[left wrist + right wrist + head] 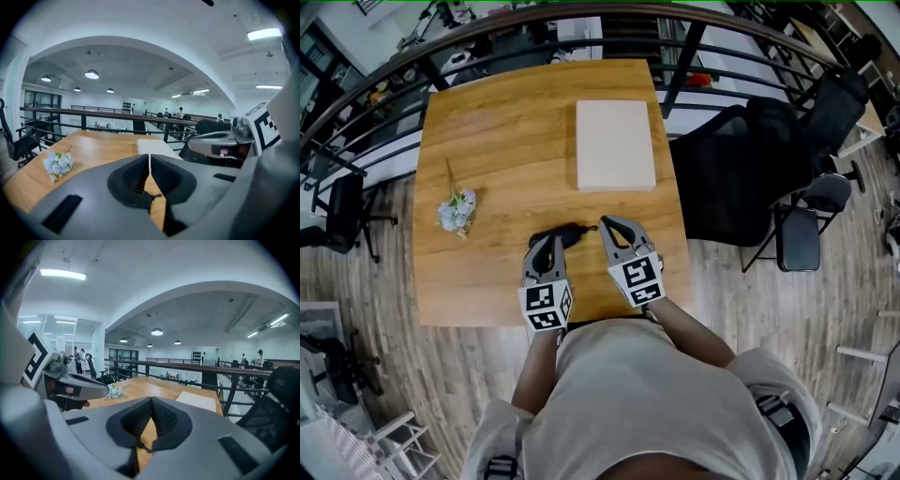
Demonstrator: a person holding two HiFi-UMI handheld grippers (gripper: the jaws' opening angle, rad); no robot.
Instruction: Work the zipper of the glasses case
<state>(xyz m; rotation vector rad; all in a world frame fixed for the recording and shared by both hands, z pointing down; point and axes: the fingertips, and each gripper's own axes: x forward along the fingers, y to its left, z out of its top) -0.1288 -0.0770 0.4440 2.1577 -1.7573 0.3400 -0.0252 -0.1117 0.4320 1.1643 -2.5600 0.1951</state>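
Left gripper (pixel 549 241) and right gripper (pixel 612 226), fingers pressed together and empty, hover beside the black soft glasses case (pixel 568 234) on the wooden desk (pixel 497 122); zipper state unreadable.

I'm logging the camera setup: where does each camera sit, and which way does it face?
Head view: on the head, facing steeply down at the table; torso, forearms, left hand-held gripper and right hand-held gripper show.
Left gripper view: on the left hand-held gripper, facing along its shut jaws toward the railing; the right one shows at right.
Right gripper view: likewise on the right hand-held gripper, jaws shut; the left one shows at left.
Shared: all show box and flowers.
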